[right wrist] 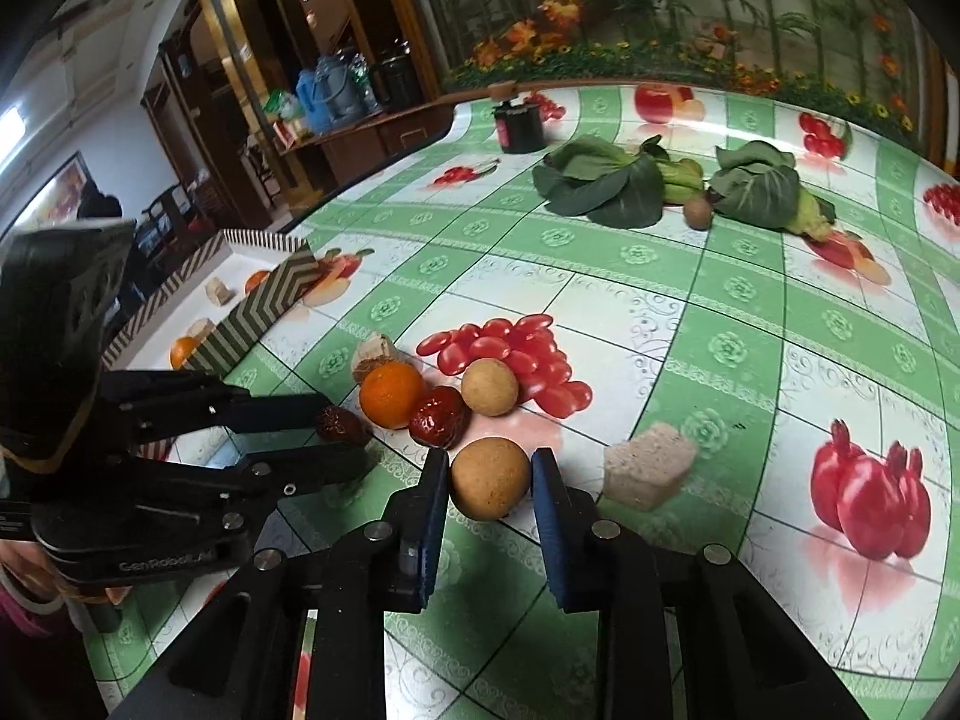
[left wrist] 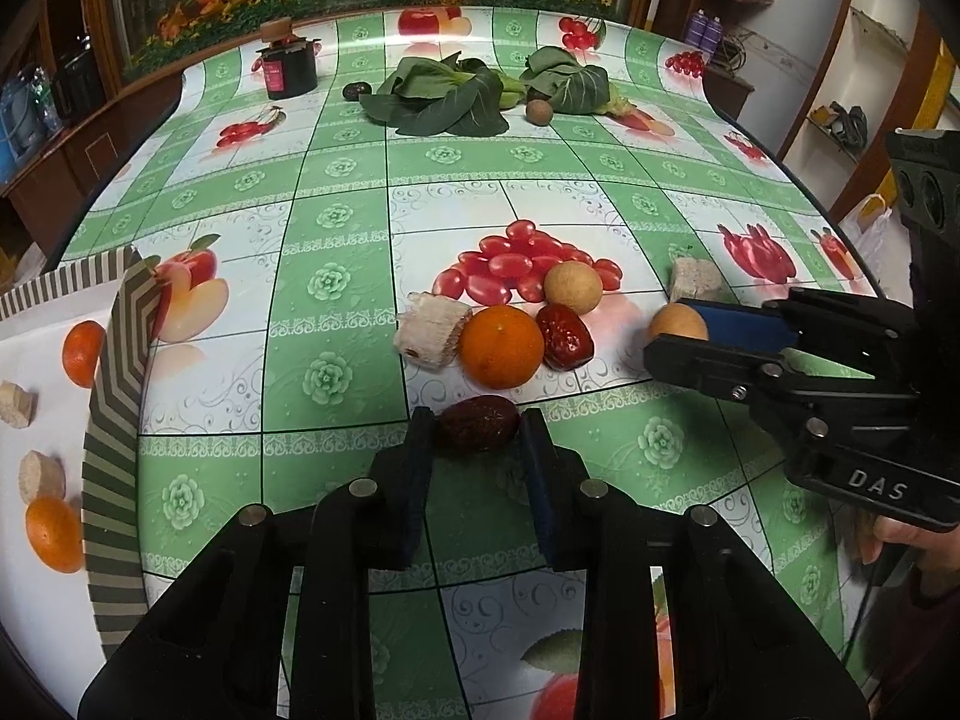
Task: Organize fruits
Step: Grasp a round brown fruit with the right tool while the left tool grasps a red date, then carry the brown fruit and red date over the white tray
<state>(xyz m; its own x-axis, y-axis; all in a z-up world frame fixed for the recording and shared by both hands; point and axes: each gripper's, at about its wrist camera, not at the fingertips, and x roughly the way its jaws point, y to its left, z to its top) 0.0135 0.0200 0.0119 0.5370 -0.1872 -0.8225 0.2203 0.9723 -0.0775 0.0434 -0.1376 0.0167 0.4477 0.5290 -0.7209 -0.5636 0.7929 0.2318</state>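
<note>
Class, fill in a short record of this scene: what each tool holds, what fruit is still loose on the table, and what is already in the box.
left tool: shut on a dark red date
right tool: shut on a tan round fruit
loose on table: orange, red date, second tan round fruit
striped box: holds two oranges and pale cut pieces
far end: leafy greens, dark jar
</note>
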